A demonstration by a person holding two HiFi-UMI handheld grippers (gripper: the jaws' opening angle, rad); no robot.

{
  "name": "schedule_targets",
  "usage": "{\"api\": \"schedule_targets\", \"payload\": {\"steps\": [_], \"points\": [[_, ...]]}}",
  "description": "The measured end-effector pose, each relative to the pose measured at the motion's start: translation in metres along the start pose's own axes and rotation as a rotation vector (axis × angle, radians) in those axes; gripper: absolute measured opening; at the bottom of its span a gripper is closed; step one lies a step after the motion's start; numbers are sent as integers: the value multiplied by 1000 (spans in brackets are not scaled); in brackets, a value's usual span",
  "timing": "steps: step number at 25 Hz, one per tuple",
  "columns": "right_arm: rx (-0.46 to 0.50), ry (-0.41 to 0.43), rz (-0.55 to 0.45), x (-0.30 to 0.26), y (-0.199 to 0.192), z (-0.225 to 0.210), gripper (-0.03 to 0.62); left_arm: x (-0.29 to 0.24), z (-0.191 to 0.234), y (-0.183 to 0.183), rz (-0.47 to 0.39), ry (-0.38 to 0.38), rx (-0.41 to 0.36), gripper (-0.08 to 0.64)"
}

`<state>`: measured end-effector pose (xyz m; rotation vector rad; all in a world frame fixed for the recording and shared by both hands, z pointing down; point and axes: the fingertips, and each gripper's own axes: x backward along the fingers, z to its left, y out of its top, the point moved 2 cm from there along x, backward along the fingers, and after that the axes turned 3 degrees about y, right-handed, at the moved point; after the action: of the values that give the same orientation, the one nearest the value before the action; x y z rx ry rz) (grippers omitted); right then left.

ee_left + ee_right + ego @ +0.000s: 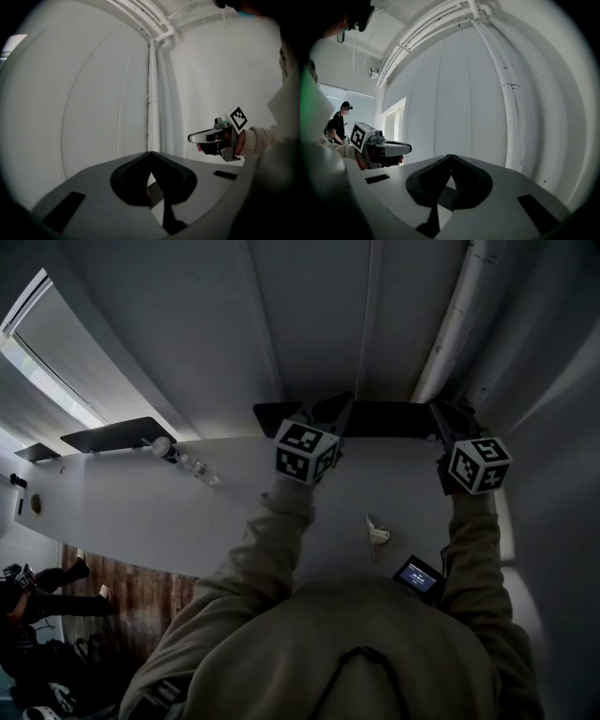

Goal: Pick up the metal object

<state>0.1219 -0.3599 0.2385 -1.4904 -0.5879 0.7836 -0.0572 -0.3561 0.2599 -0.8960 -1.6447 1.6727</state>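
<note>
Dim, shadowy pictures with dark, fisheye-warped edges.

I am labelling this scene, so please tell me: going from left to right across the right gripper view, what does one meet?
A standing person → left gripper → right gripper, shut and empty → white wall pipes.

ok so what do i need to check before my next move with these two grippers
1. Metal object in view: not ok, no view shows it.
2. Left gripper empty: ok, jaws together, nothing between them.
3. Right gripper empty: ok, jaws together, nothing between them.
4. Jaws apart for a grasp: not ok, both are shut.
5. Aim: not ok, both grippers face the white wall and its pipes.
6. Grippers apart from each other: ok, side by side with a gap.
</note>
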Motion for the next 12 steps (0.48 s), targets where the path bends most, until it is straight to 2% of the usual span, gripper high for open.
{"api": "schedule_targets", "payload": {"steps": [7, 12], "points": [[-5, -3, -2, 0, -3, -7, 20, -8, -11, -6, 28, -39, -17, 2], [-14, -6, 1, 3, -7, -10, 20, -11, -18, -8, 14, -54, -18, 2]]}}
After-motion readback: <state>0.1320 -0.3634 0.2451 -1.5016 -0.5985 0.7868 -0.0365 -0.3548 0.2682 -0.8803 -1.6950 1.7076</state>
